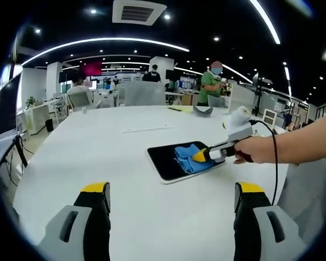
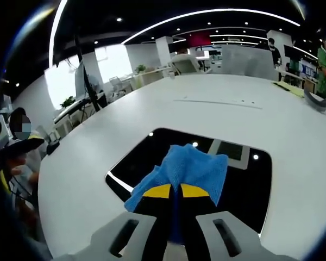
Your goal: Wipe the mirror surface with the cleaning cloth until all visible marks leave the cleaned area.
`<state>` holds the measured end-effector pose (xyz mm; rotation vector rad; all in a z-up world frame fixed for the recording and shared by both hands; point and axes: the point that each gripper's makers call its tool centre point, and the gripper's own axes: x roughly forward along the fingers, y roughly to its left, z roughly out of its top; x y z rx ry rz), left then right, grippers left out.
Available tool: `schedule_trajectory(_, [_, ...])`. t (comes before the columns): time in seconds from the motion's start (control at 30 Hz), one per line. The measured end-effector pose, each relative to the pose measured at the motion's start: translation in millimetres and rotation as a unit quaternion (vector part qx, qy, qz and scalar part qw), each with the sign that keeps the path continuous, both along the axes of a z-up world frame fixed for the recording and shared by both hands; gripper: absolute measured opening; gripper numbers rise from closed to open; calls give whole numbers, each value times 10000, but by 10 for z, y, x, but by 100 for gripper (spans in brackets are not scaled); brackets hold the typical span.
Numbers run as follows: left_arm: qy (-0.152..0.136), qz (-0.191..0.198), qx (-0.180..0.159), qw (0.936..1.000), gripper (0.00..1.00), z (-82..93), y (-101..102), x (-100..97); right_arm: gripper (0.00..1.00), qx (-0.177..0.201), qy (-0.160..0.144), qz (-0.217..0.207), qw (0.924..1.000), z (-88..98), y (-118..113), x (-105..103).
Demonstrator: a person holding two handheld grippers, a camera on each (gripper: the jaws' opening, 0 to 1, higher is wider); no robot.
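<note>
A dark rectangular mirror (image 1: 165, 157) (image 2: 146, 152) with a pale rim lies flat on the white table (image 1: 98, 147). On its right part rests a blue cleaning cloth (image 1: 187, 157) (image 2: 193, 166). My right gripper (image 1: 200, 155) (image 2: 174, 191), held by a hand, is shut on the cloth and presses it against the glass. Ceiling lights reflect in the bare glass (image 2: 239, 155). My left gripper (image 1: 171, 190) hangs open above the near table edge, well short of the mirror, with nothing between its jaws.
A white object (image 1: 240, 115) and a dark curved item (image 1: 202, 110) lie farther back on the table. Chairs (image 1: 144, 93) stand along the far edge. People (image 1: 211, 81) stand behind in the office. A seated person (image 2: 16, 163) is at the left of the right gripper view.
</note>
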<state>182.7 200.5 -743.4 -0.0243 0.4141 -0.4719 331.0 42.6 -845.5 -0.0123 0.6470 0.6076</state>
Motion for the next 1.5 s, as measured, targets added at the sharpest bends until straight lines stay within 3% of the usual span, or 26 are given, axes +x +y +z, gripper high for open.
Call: schedule_trajectory(1.5, [218, 249, -69, 9994, 96, -132, 247, 16, 0, -257, -83, 129, 9996, 6, 397, 704])
